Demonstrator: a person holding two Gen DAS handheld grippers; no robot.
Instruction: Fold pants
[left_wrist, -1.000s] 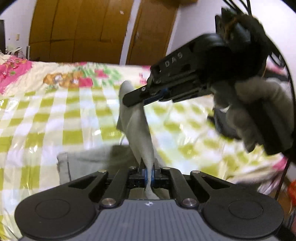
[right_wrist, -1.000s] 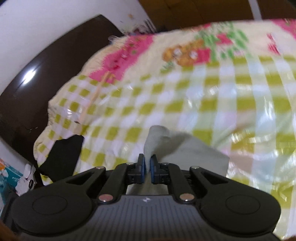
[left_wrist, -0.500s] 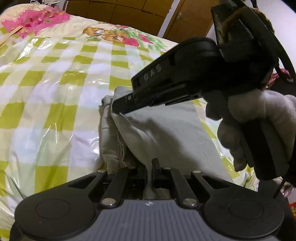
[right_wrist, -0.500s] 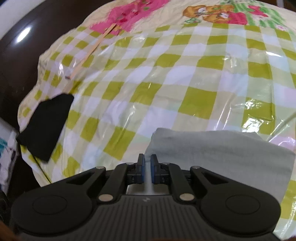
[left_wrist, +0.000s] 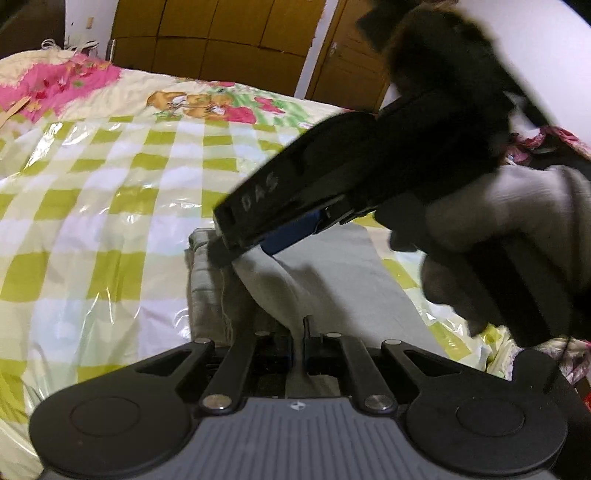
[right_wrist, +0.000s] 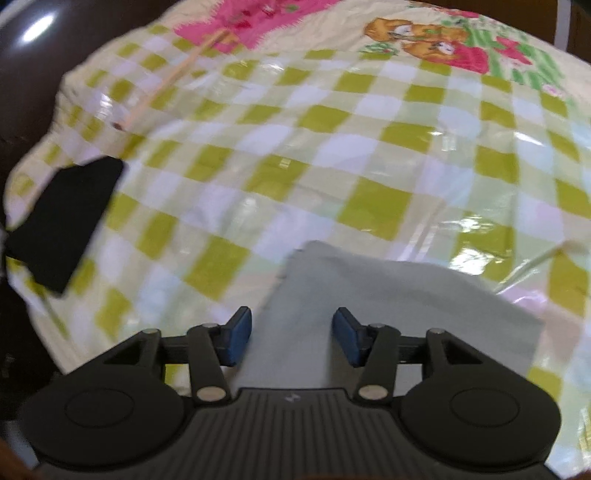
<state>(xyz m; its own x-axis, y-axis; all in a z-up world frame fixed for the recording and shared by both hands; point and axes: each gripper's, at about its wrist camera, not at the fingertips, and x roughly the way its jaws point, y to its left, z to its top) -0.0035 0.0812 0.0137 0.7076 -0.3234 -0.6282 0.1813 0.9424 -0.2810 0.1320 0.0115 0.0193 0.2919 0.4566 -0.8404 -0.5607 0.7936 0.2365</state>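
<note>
Pants (right_wrist: 388, 306) on checkered sheet (right_wrist: 332, 155), left tongs (left_wrist: 298, 350) pinching them, right tongs (right_wrist: 291, 336) spread.

In the left wrist view the right gripper (left_wrist: 236, 254) and the gloved hand (left_wrist: 509, 236) holding it are motion-blurred and cover the far right corner of the pants (left_wrist: 332, 266). The pants' near edge is hidden behind each gripper's body. The right wrist view is blurred throughout; a black object (right_wrist: 62, 221) at the bed's (right_wrist: 332, 155) left edge cannot be identified.
</note>
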